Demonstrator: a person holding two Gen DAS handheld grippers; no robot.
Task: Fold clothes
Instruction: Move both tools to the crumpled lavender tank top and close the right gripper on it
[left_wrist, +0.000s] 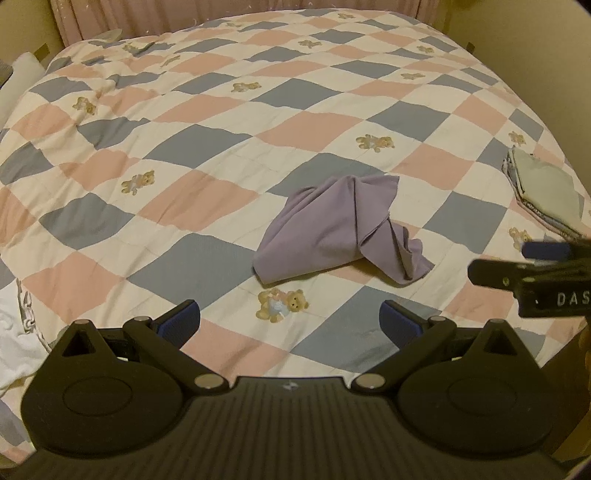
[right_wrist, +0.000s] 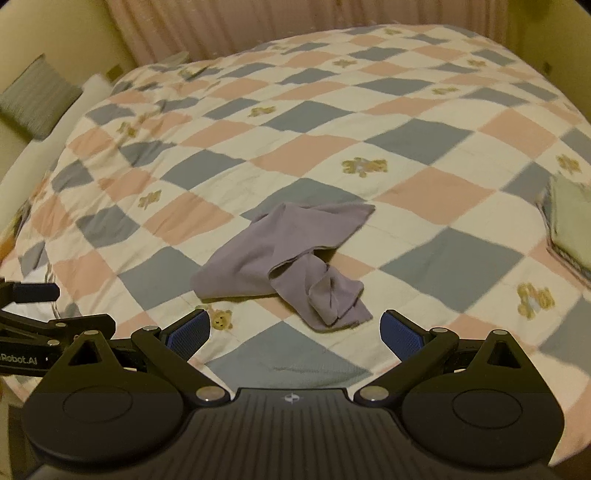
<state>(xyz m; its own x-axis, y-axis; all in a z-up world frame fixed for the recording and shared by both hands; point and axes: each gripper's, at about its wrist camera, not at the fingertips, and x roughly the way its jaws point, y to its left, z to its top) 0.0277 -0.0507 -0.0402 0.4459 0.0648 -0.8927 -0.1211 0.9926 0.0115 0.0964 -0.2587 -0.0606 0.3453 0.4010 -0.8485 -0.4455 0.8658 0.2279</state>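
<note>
Checkered quilt covers the bed; the purple cloth lies crumpled mid-bed, ahead of both spread, empty claws: left claw, right claw. I fear pinching several twisted layers at once, or snagging quilt underneath.
</note>
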